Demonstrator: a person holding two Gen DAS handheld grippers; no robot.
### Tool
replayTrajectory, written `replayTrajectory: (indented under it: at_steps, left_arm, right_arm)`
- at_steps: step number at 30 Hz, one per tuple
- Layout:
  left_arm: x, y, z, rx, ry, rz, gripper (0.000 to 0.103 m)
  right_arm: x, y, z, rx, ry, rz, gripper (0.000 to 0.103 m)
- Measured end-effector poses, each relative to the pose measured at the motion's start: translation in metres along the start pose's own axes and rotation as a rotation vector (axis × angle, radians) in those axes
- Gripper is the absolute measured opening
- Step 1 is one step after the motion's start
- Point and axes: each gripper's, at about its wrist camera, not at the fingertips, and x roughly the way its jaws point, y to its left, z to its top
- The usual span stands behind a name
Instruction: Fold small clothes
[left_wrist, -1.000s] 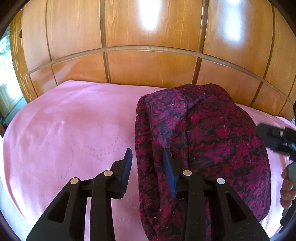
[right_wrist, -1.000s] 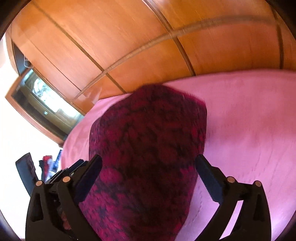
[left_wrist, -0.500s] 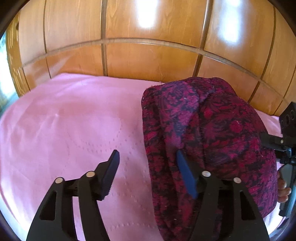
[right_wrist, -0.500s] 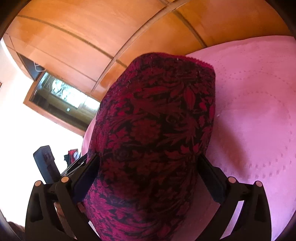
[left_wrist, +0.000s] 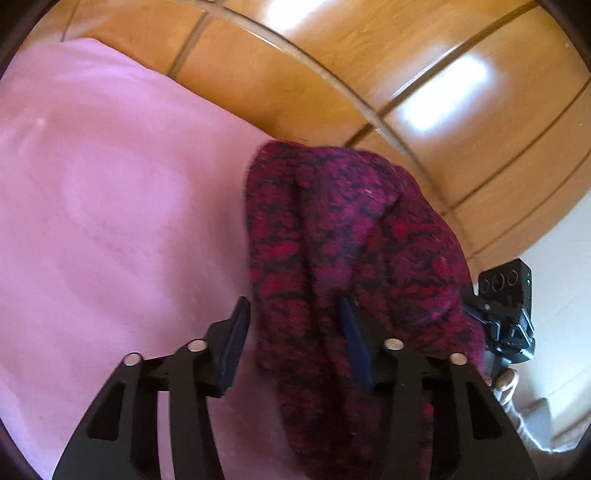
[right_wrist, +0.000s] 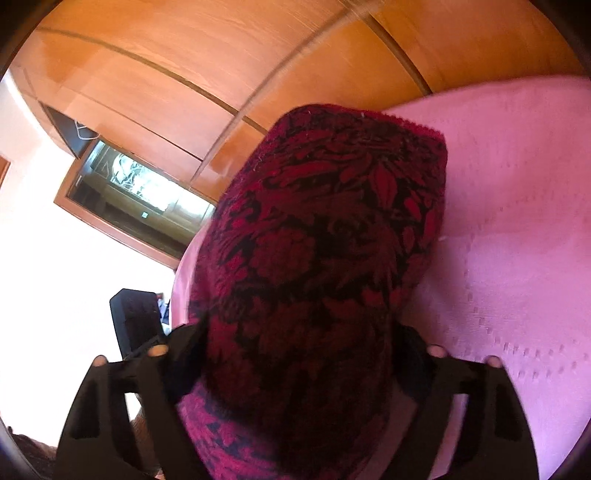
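A folded dark red and black floral garment (left_wrist: 354, 240) lies on the pink bed cover (left_wrist: 110, 184). In the left wrist view my left gripper (left_wrist: 291, 332) is open, its jaws on either side of the garment's near left edge, the cloth draped over the right finger (left_wrist: 354, 339). In the right wrist view the garment (right_wrist: 325, 258) fills the gap of my right gripper (right_wrist: 299, 350). Its jaws stand wide apart with the cloth between and over them; the fingertips are hidden. The right gripper's body (left_wrist: 506, 310) shows at the garment's right side.
A wooden panelled wardrobe (left_wrist: 369, 74) stands right behind the bed. The pink cover (right_wrist: 517, 221) stretches to the right of the garment. A glass-fronted cabinet (right_wrist: 140, 195) is at the far left. The left gripper's body (right_wrist: 136, 317) shows beside the garment.
Both grippers have pushed further onto the garment and tilted. The left jaws have narrowed around the cloth's edge. The right gripper's fingertips are now buried under the cloth.
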Motion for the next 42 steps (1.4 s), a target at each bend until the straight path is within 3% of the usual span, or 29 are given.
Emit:
replayTrajectory:
  at_steps: [6, 10, 13, 18, 20, 23, 26, 29, 31, 33, 36, 37, 40, 42]
  left_arm:
    - [-0.001, -0.032, -0.005, 0.048, -0.008, -0.068, 0.036]
    - [0.025, -0.081, -0.006, 0.118, 0.047, -0.13, 0.036]
    - [0.065, -0.145, -0.006, 0.222, 0.11, -0.184, 0.036]
    - [0.139, -0.244, -0.018, 0.389, 0.235, -0.214, 0.036]
    - [0.172, -0.282, -0.035, 0.497, 0.291, -0.163, 0.036]
    - [0.214, -0.314, -0.066, 0.627, 0.352, -0.032, 0.036]
    - [0.228, -0.33, -0.083, 0.716, 0.312, 0.027, 0.036]
    - [0.223, -0.34, -0.091, 0.768, 0.27, 0.079, 0.036]
    - [0.216, -0.34, -0.097, 0.749, 0.255, 0.097, 0.036]
    - [0.209, -0.341, -0.106, 0.724, 0.24, 0.116, 0.036]
    - [0.203, -0.331, -0.103, 0.685, 0.23, 0.147, 0.035]
    - [0.208, -0.331, -0.104, 0.691, 0.228, 0.202, 0.029]
    - [0.22, -0.325, -0.092, 0.638, 0.276, 0.192, 0.029]
    - [0.22, -0.329, -0.085, 0.627, 0.283, 0.2, 0.029]
  right_arm:
    - [-0.031, 0.037, -0.016, -0.087, -0.065, -0.02, 0.065]
    - [-0.084, 0.041, -0.03, -0.085, -0.176, -0.052, 0.062]
    - [-0.14, 0.029, -0.043, -0.063, -0.281, -0.1, 0.062]
    - [-0.228, -0.012, -0.076, 0.037, -0.465, -0.214, 0.062]
    - [-0.256, -0.036, -0.096, 0.104, -0.52, -0.291, 0.062]
    - [-0.275, -0.077, -0.127, 0.208, -0.528, -0.425, 0.062]
    - [-0.274, -0.111, -0.159, 0.307, -0.508, -0.47, 0.065]
    - [-0.278, -0.108, -0.168, 0.309, -0.531, -0.481, 0.074]
    - [-0.281, -0.093, -0.162, 0.283, -0.516, -0.544, 0.075]
    - [-0.297, -0.062, -0.158, 0.209, -0.554, -0.669, 0.072]
    - [-0.3, -0.028, -0.144, 0.139, -0.588, -0.734, 0.059]
    - [-0.296, -0.019, -0.137, 0.114, -0.585, -0.745, 0.055]
    - [-0.27, -0.017, -0.108, 0.083, -0.516, -0.794, 0.047]
    - [-0.24, -0.032, -0.087, 0.102, -0.428, -0.852, 0.048]
